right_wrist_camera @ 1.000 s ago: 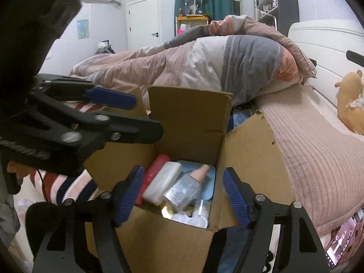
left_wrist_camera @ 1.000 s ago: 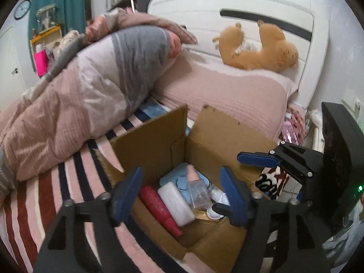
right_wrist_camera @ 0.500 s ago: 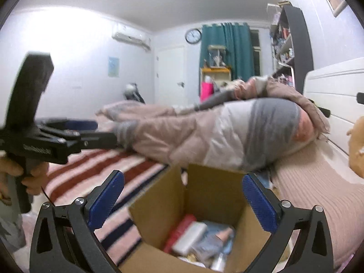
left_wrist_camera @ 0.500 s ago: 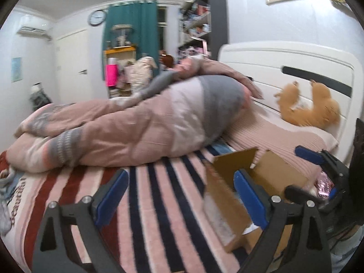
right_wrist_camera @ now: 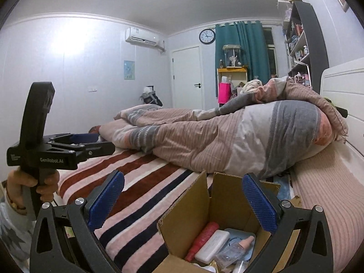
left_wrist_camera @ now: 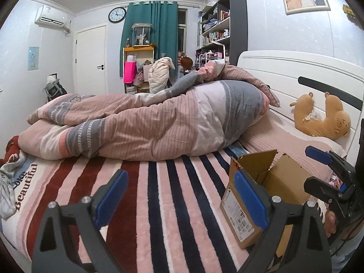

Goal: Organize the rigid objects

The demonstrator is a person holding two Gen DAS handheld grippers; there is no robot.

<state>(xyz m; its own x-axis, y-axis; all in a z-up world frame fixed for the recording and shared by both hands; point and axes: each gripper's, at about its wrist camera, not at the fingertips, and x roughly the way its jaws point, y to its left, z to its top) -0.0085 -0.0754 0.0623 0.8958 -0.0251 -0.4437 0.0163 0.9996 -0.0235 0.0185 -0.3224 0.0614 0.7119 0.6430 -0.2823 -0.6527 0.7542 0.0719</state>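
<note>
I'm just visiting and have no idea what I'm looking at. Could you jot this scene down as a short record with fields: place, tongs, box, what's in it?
place: bedroom, striped blanket on the bed
left tongs: open, empty, over the blanket
right tongs: open, empty, above the box
box: cardboard box, flaps up, on the bed
contents: red tube, white case, clear bottle with pink cap, light blue flat item beneath them
nearby: rumpled duvet, orange plush toy at the headboard
</note>
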